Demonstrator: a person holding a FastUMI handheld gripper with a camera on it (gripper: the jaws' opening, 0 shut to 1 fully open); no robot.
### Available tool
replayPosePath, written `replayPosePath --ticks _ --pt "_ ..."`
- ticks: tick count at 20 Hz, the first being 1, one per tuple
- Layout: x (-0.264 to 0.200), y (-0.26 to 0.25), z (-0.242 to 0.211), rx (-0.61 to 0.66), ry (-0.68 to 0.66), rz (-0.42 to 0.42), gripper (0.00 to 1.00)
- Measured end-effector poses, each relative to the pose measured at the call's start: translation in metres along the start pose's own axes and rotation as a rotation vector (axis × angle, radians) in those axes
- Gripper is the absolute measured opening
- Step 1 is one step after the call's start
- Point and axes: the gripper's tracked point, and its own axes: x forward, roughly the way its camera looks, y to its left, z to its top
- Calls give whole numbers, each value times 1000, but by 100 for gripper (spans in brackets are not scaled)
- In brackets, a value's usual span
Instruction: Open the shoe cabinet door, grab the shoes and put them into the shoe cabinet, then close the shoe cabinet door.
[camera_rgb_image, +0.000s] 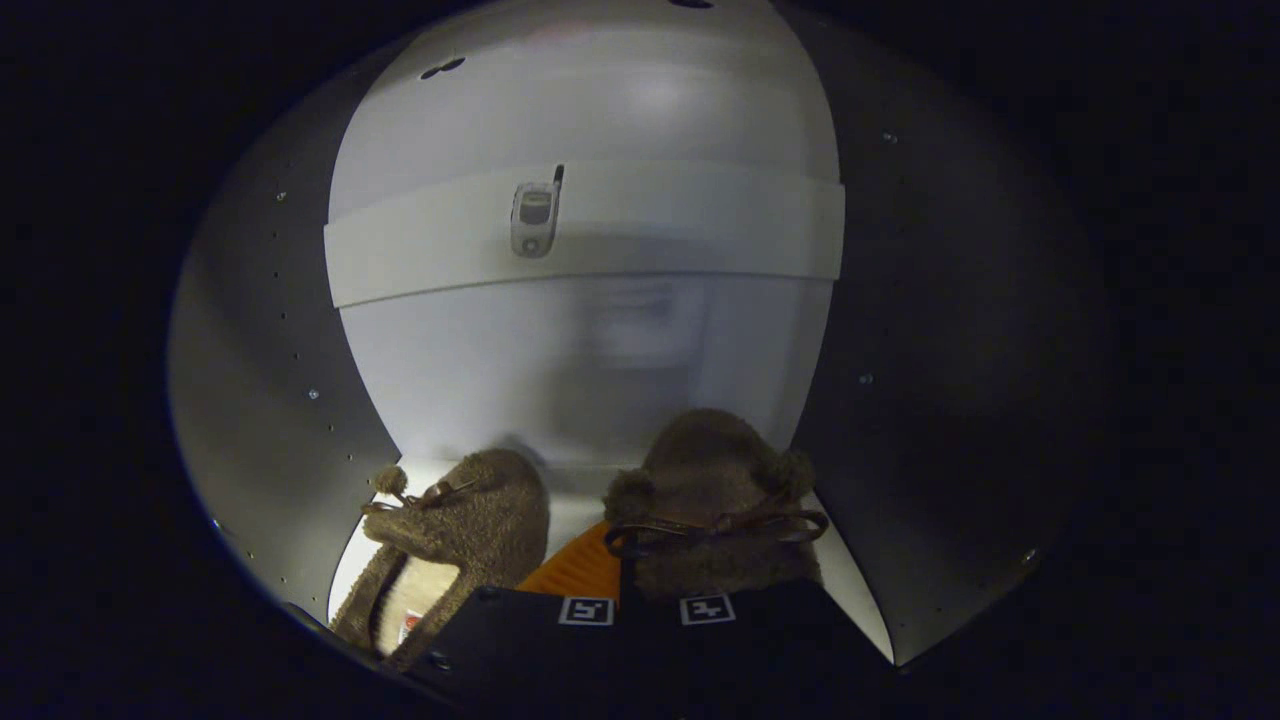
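Note:
I am looking into the open white shoe cabinet. Two brown fuzzy slippers are in its lower compartment. The left slipper rests on the cabinet floor, its pale lining facing me and a pompom at its side. The right slipper sits just ahead of my fingers, tilted so that its orange sole shows, with a dark bow across its top. My gripper is shut on the heel end of this right slipper, the fingers close together.
A white shelf board crosses the cabinet above the slippers, and a small phone-like object sits on its front. Grey side walls with small holes flank the compartment on both sides.

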Motion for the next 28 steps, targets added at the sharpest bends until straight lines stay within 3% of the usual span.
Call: replayPosePath --ticks 4,11,13,18,25,28 --pt "1 2 -6 34 22 -4 21" --pt "-41 17 -4 82 63 16 91" --pt "-58 16 2 91 60 21 100" --pt "-115 7 25 102 5 32 99" --pt "-226 1 83 94 -285 50 99" --pt "-288 2 88 66 -409 56 98"
